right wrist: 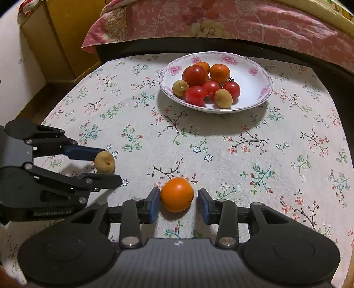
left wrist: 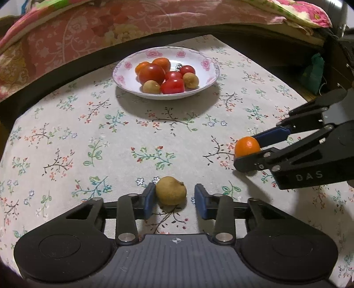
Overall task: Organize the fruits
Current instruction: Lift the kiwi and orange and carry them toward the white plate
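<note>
A brown round fruit [left wrist: 170, 190] rests on the floral tablecloth between the blue pads of my left gripper [left wrist: 174, 196]. The left pad touches it and a gap shows at the right pad. An orange [right wrist: 177, 194] lies between the pads of my right gripper [right wrist: 178, 202], close against the left pad and with a thin gap at the right one. In each view the other gripper shows from the side: right gripper [left wrist: 246, 151] around the orange [left wrist: 247, 145], left gripper [right wrist: 110, 166] around the brown fruit [right wrist: 104, 162]. Farther back, a flowered plate [left wrist: 208, 64] [right wrist: 254, 71] holds tomatoes, oranges and brown fruits.
The tablecloth [right wrist: 221, 144] covers a small table whose far edge meets a bed with a pink floral quilt [right wrist: 221, 20]. A yellow wooden cabinet [right wrist: 66, 37] stands beyond the far left corner. A green object [left wrist: 314, 73] sits off the table's right side.
</note>
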A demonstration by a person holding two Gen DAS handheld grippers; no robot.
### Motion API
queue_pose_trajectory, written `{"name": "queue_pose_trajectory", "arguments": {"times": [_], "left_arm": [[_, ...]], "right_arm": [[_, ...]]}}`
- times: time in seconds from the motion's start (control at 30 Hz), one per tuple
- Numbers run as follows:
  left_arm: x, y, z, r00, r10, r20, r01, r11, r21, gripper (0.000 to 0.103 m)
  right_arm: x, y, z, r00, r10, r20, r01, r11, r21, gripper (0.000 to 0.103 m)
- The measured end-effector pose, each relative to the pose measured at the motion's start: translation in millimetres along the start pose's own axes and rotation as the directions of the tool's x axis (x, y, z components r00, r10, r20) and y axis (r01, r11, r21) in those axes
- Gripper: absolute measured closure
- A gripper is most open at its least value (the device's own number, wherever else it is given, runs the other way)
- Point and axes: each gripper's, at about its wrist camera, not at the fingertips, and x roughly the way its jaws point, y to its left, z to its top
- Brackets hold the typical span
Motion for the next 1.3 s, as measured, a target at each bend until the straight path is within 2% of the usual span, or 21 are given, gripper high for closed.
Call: {"name": "queue_pose_trajectory", "arguments": {"times": [0.07, 0.53, 1.3], "left_arm": [[-0.8, 0.0, -0.2, 1.000, -0.008, -0.003, 0.008, 1.000, -0.002, 0.067], [-1.3, 0.6, 9.0, 0.999, -0.036, 0.020, 0.036, 0.999, -0.023, 0.067], [-8.8, 3.2, 34.5, 0.997, -0.003, 0.073, 0.006, 0.999, -0.039, 0.067]], "right_arm": [[0.2, 0.4, 0.6, 1.000, 0.001, -0.003, -0.001, 1.000, 0.001, 0.069], [-4.5, -1.7, 6.1, 1.000, 0.010, 0.012, -0.010, 1.000, 0.028, 0.071], [-13.3, 1.2, 26.9, 0.997, 0.010, 0.077, -0.013, 0.999, 0.047, 0.071]]}}
